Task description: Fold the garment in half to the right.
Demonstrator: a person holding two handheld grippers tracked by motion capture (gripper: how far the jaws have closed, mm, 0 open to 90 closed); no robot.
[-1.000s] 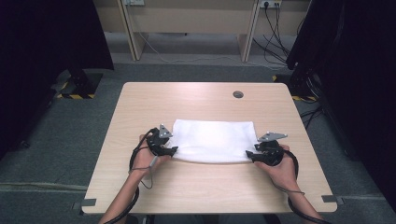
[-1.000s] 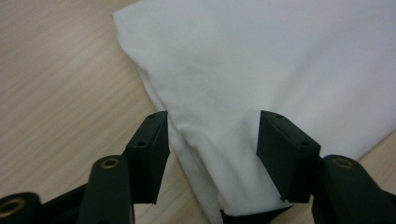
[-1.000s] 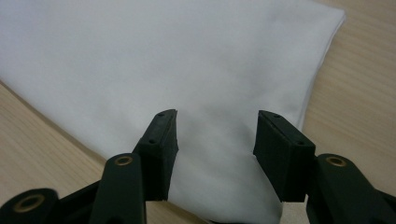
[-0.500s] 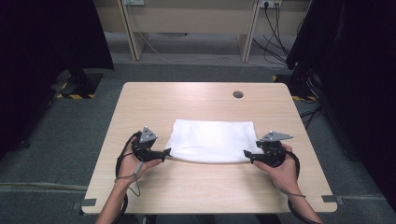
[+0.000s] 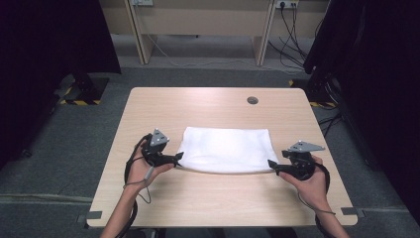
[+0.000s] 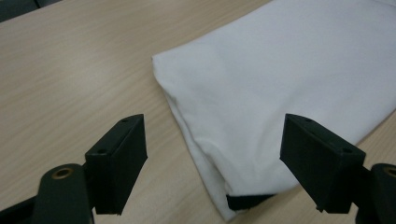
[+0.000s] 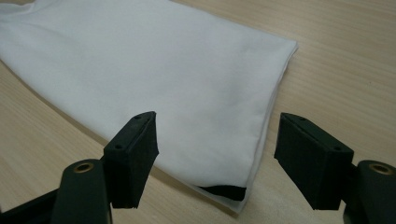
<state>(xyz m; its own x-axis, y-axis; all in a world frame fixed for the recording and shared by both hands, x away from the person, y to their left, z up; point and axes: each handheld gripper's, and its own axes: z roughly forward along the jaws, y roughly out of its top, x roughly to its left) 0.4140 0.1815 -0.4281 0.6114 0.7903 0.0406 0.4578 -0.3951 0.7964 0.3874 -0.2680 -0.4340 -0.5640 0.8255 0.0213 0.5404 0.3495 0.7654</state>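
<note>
Both grippers had drawn back from the cloth [image 5: 225, 149] since the earlier frames, when their tips sat on its near corners; the left gripper [image 5: 177, 157] had slid out past the cloth's left edge, the right gripper [image 5: 271, 166] out past its right edge, and both sets of jaws had just been opening. In the high view each tip now sat just beside its near corner of the cloth, a hand wrapped round each body. In the left gripper view the left gripper [image 6: 212, 154] stood wide open, holding nothing, with the folded white cloth [image 6: 289, 88] lying flat on the table [image 6: 70, 70] below and between the jaws, its near corner showing a dark strip under the fold. In the right gripper view the right gripper [image 7: 215, 156] was likewise wide open and empty, the cloth's other near corner [image 7: 224, 191] lying between its jaws, untouched. The cloth lay folded into a rectangle at the table's middle, nearer the person. No brand, label or writing could be read on anything.
</note>
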